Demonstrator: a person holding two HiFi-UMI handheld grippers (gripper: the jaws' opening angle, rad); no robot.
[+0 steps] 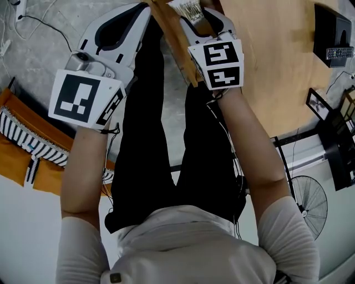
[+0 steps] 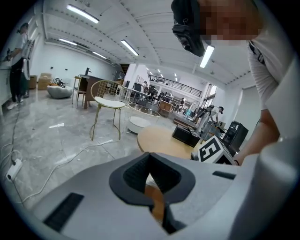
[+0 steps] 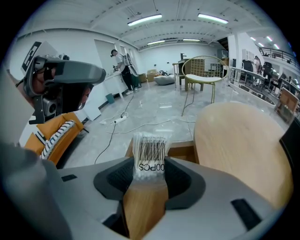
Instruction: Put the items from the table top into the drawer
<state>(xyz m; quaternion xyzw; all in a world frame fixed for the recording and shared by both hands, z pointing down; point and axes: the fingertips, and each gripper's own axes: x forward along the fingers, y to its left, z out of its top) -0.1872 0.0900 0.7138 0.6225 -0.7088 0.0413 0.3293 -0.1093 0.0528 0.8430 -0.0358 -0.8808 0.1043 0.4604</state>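
My right gripper [image 3: 150, 165] is shut on a clear packet of cotton swabs [image 3: 150, 154] with a barcode, held upright between its pads. In the head view this packet [image 1: 189, 9] and the right gripper [image 1: 192, 13] sit at the top edge, over the wooden drawer [image 1: 178, 47]. The drawer's wooden edge [image 3: 182, 151] lies just beyond the packet. The round wooden table [image 1: 272, 66] spreads out to the right. My left gripper [image 1: 143, 8] hovers left of the drawer; its pads [image 2: 140, 171] meet at the tips with nothing between them.
A black box with a remote [image 1: 331, 34] sits on the table's far right. An orange sofa with a striped cushion [image 1: 25, 145] is at the left, a fan [image 1: 309, 202] at the lower right. Cables and a power strip [image 3: 119, 119] lie on the floor; a chair [image 3: 201, 70] stands farther off.
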